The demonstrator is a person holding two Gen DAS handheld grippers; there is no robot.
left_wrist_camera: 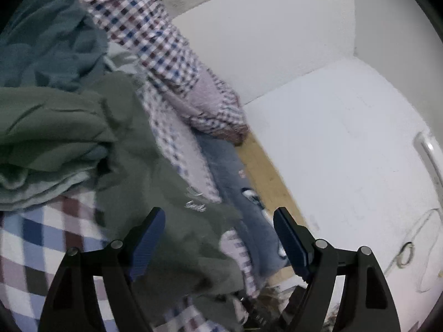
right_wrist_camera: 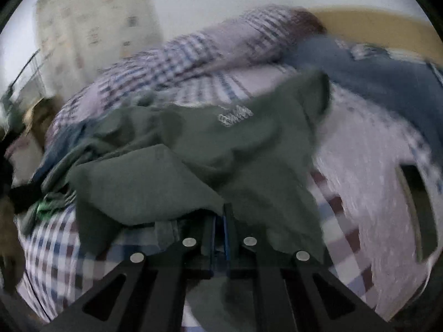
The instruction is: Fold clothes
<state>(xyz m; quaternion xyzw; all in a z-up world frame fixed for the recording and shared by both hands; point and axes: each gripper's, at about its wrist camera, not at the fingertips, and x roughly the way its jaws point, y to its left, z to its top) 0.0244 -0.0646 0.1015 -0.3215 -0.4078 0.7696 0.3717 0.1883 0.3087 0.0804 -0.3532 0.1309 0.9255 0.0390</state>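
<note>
One crumpled green garment (right_wrist_camera: 210, 149) with white lettering, atop checked cloth (right_wrist_camera: 52, 246).

We seem to be in a home bedroom: a heap of checked and green clothes (left_wrist_camera: 116, 144) fills the left, a plain white wall (left_wrist_camera: 265, 41) upper right.

Two grippers: left gripper (left_wrist_camera: 218, 221), right gripper (right_wrist_camera: 220, 215). One olive-green garment (left_wrist_camera: 155, 171) bearing one line of white lettering (left_wrist_camera: 196, 206). One teal garment (left_wrist_camera: 49, 36). One grey-blue garment (left_wrist_camera: 235, 177) with printed motifs. Checked fabric (left_wrist_camera: 155, 41), number of pieces indeterminate. One white cabinet (left_wrist_camera: 346, 138).
</note>
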